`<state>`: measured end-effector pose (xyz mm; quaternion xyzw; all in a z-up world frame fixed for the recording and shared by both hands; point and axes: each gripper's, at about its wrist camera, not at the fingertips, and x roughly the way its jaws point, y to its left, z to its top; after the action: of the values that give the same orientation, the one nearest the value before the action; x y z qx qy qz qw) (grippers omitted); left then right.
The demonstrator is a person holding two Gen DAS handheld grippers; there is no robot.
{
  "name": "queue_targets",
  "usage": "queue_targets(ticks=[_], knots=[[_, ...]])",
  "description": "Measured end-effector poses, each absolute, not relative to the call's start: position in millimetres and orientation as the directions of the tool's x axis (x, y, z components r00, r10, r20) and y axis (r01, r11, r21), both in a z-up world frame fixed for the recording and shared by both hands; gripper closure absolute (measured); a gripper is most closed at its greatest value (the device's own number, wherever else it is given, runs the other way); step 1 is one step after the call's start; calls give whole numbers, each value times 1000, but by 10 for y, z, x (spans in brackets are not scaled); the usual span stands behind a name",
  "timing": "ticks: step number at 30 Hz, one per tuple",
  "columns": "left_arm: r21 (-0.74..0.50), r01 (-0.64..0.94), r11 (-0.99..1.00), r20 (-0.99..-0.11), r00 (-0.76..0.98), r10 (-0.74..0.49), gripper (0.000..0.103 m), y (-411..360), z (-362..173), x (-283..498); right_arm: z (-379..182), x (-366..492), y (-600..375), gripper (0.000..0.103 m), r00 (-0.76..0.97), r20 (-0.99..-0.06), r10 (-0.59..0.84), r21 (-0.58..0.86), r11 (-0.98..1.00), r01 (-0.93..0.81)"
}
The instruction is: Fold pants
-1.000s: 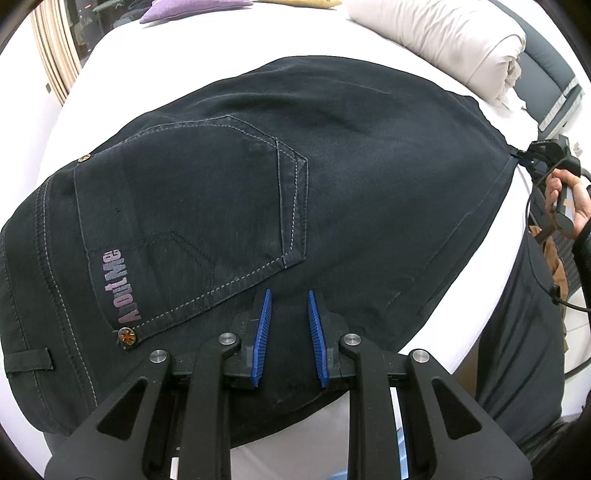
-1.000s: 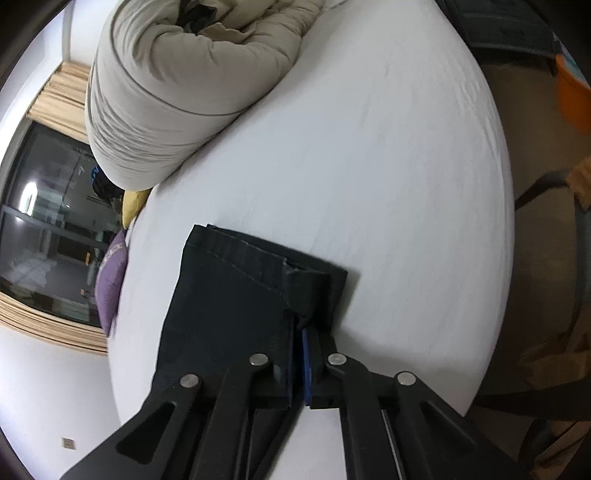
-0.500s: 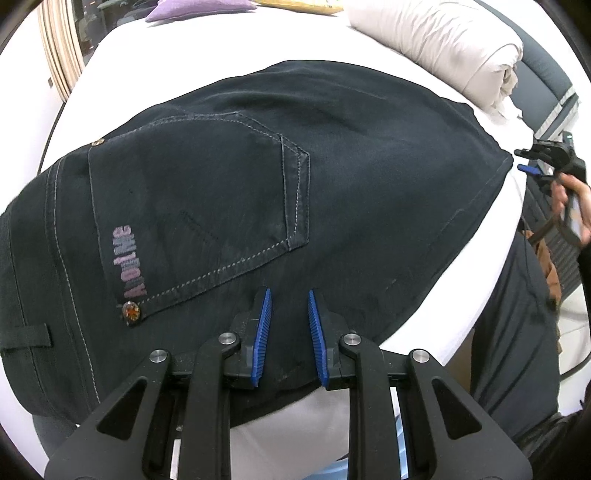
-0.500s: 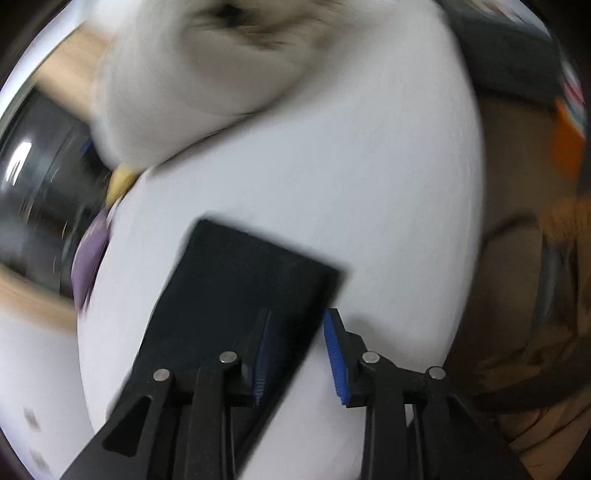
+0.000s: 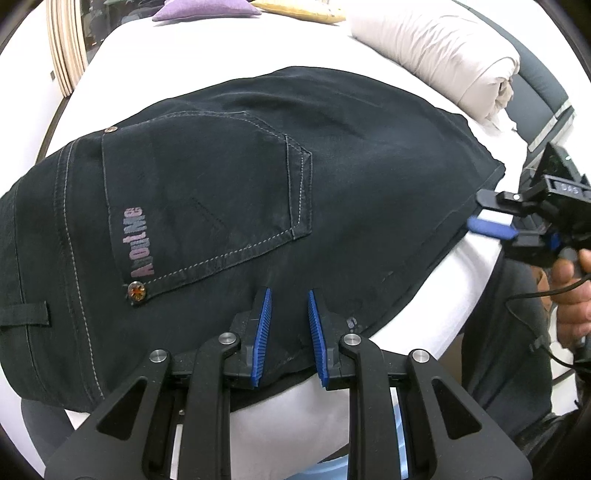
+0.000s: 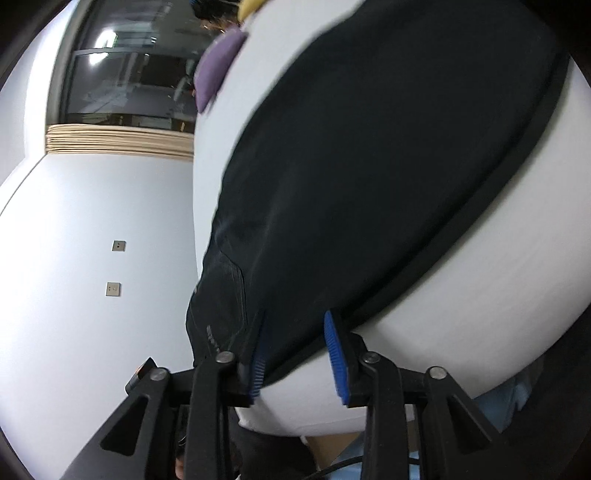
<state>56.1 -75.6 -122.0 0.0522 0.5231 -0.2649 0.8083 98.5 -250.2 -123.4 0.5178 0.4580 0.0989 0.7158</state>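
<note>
Black pants (image 5: 229, 192) lie folded flat on the white bed (image 5: 417, 325), back pocket up and waistband to the left. My left gripper (image 5: 290, 325) points down on their near edge. Its blue pads stand a narrow gap apart, with flat fabric showing between them and nothing bunched. My right gripper (image 5: 484, 214) hovers just off the hem end at the right, held by a hand (image 5: 569, 295). Its jaws are opening and nothing is pressed between them. In the right wrist view the right gripper (image 6: 295, 332) looks along the pants (image 6: 369, 166) from the bed's edge.
A rolled beige duvet (image 5: 443, 55) lies at the back right of the bed. A purple pillow (image 5: 207, 9) and a yellow one (image 5: 299, 9) sit at the far end. A person's dark trouser leg (image 5: 509, 314) stands beside the bed. A window (image 6: 129, 74) and a white wall are at the left.
My right gripper let go of the pants' hem, opened, and swung fast away to the bed's edge. The left gripper slid a little along the pants with the same gap.
</note>
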Motion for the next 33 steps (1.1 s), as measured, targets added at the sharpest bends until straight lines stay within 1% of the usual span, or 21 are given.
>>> queue_targets(ticks=[1, 7, 11, 14, 15, 17, 18, 21, 26, 29, 31, 32, 33], knots=[[-198, 480, 854, -872, 312, -377, 83, -754, -1222, 567, -1274, 986, -2498, 57, 556, -558, 616, 830, 435, 350], [-201, 482, 853, -869, 314, -382, 83, -727, -1229, 571, -1398, 1042, -2448, 57, 569, -517, 640, 856, 378, 353], [-207, 480, 853, -867, 314, -387, 83, -707, -1227, 566, -1473, 1099, -2390, 57, 544, -520, 659, 853, 374, 364], [-211, 477, 853, -865, 314, -390, 83, -693, -1222, 560, -1542, 1143, -2359, 57, 549, -490, 677, 869, 336, 363], [-211, 478, 853, -866, 314, -390, 83, -696, -1223, 562, -1547, 1153, -2359, 61, 551, -487, 678, 872, 337, 357], [-208, 481, 852, -867, 313, -389, 83, -701, -1218, 562, -1556, 1158, -2389, 87, 547, -510, 664, 859, 362, 361], [-211, 481, 851, -866, 311, -390, 83, -696, -1216, 564, -1560, 1146, -2395, 96, 542, -523, 658, 852, 381, 360], [-215, 482, 849, -867, 306, -393, 83, -697, -1217, 581, -1532, 1050, -2390, 98, 540, -551, 636, 834, 429, 347], [-213, 486, 848, -869, 303, -392, 83, -695, -1212, 586, -1611, 902, -2400, 100, 550, -542, 636, 841, 416, 347], [-214, 484, 849, -869, 303, -391, 83, -701, -1209, 606, -1597, 945, -2412, 98, 554, -534, 639, 845, 418, 334], [-219, 480, 850, -869, 299, -393, 83, -694, -1192, 618, -1596, 943, -2468, 87, 568, -508, 648, 861, 380, 337], [-222, 476, 851, -870, 296, -393, 83, -692, -1177, 626, -1576, 926, -2520, 84, 584, -502, 638, 865, 370, 339], [-225, 473, 852, -870, 295, -394, 83, -681, -1174, 636, -1556, 916, -2549, 76, 600, -498, 627, 867, 365, 338]])
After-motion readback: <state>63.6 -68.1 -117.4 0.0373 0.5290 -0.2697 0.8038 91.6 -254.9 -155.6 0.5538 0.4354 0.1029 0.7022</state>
